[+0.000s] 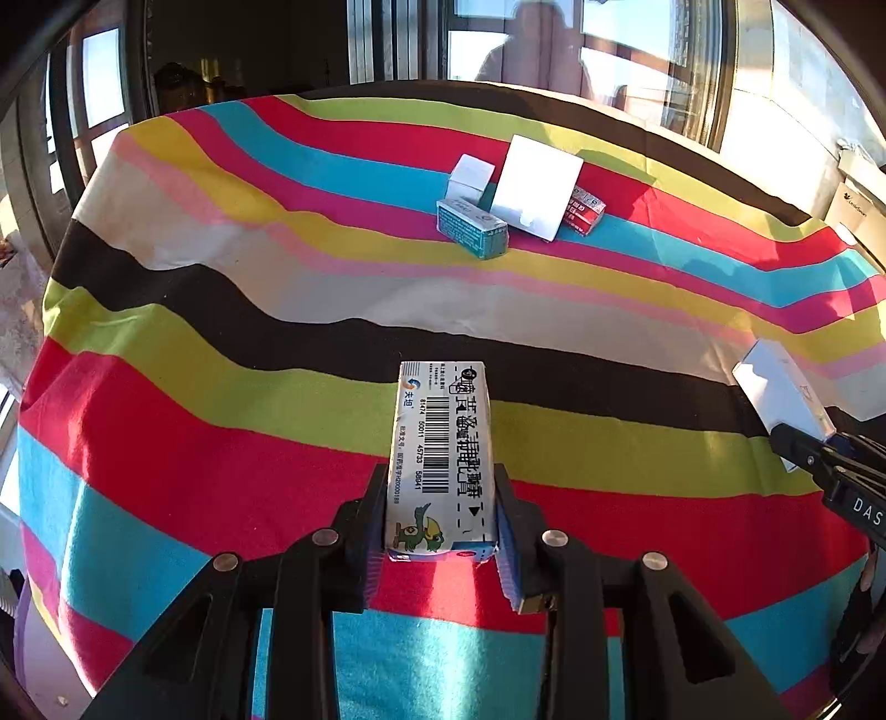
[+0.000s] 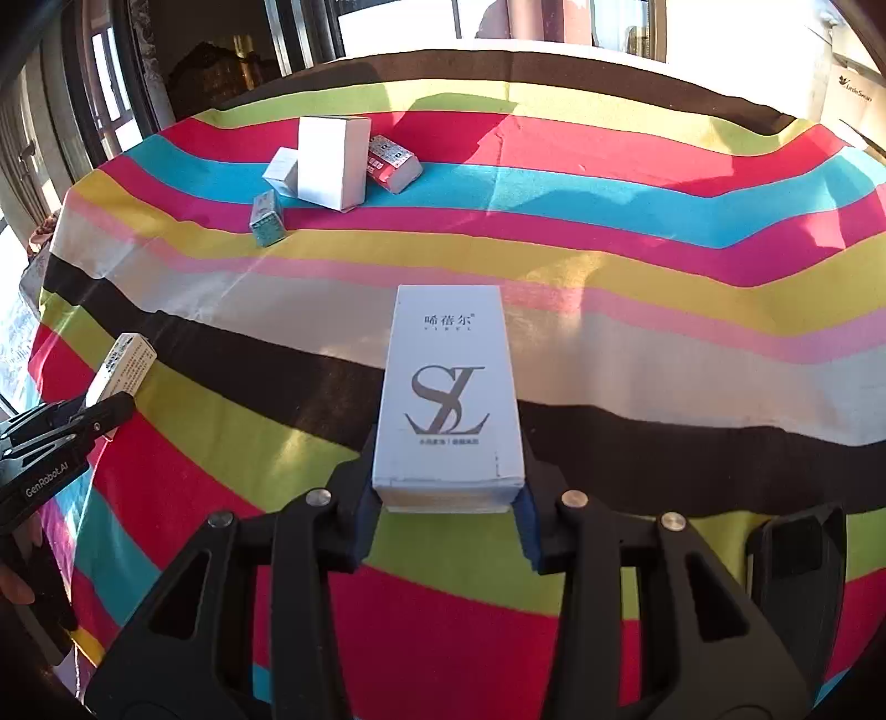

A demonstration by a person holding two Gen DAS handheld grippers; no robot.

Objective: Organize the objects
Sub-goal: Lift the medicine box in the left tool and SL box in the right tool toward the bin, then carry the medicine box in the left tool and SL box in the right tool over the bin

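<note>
Left wrist view: the left gripper [image 1: 441,520] clamps a barcode carton [image 1: 440,459] by its near end, long axis running straight away from the camera. The right gripper [image 2: 448,498] likewise clasps a grey box [image 2: 449,387], lengthwise between its fingers. Both are held above a striped cloth [image 1: 221,471] covering the table. Farther back, close together, a teal box [image 1: 472,228], a small white box [image 1: 469,176], a tall white box [image 1: 536,188] and a red box [image 1: 584,209] sit in sunlight. Windows [image 1: 626,33] stand behind.
</note>
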